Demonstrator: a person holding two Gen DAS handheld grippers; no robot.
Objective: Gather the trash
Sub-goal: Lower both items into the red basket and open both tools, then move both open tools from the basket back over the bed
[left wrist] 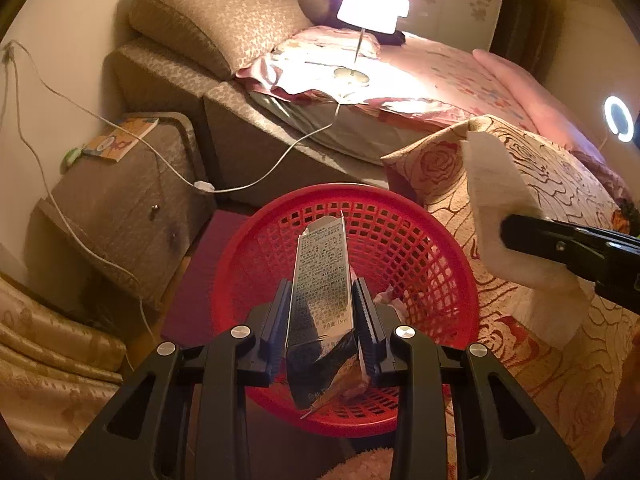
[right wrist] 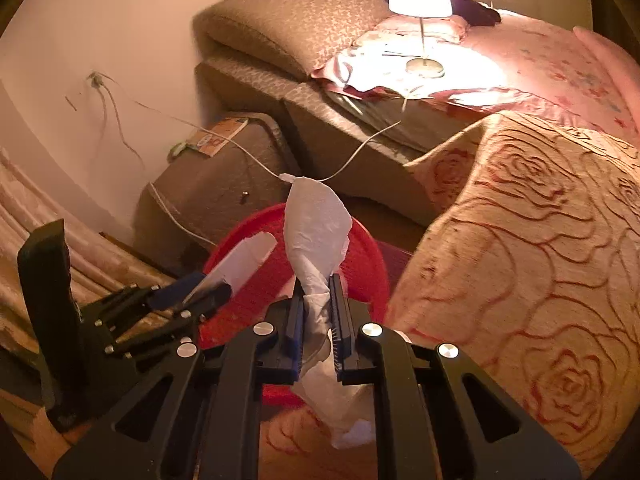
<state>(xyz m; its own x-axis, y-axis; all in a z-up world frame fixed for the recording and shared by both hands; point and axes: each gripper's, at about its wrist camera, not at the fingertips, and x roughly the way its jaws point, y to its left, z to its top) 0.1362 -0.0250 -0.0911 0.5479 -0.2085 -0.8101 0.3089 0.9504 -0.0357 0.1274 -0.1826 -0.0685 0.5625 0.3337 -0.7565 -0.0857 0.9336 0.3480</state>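
My left gripper (left wrist: 322, 296) is shut on a long printed carton (left wrist: 320, 280) and holds it over the red mesh basket (left wrist: 420, 248). Some crumpled paper (left wrist: 386, 298) lies inside the basket. My right gripper (right wrist: 318, 292) is shut on a white tissue (right wrist: 316, 232) and holds it above the basket's rim (right wrist: 372, 264), on its right side. In the left wrist view the right gripper (left wrist: 506, 232) comes in from the right with the tissue (left wrist: 500, 208). In the right wrist view the left gripper (right wrist: 216, 292) shows at the left with the carton (right wrist: 244, 260).
A rose-patterned quilt (right wrist: 520, 260) covers the bed edge right of the basket. A bedside cabinet (left wrist: 132, 208) with a book (left wrist: 124, 138) stands at the left. A lit lamp (left wrist: 370, 4) stands on the bed and its white cable (left wrist: 280, 160) hangs behind the basket.
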